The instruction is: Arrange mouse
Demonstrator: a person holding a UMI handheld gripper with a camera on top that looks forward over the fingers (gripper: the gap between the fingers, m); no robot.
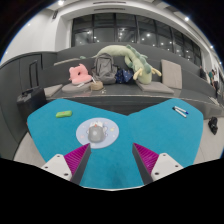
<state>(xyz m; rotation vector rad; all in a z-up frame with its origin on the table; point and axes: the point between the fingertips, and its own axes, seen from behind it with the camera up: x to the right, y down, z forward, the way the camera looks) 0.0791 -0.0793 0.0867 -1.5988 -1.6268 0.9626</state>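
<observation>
With the gripper [112, 160] spread wide, the grey mouse [96, 130] sits just ahead of its fingers on a white patch of the teal table [150, 125], so I'd drift slightly left (it lies off-centre) before closing squarely on its sides.

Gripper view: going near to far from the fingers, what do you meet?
Hand-held gripper, fingers open → grey mouse on its white round pad, just ahead of the fingers → teal mat → far table edge with pink plush toy and green plush toy.
</observation>
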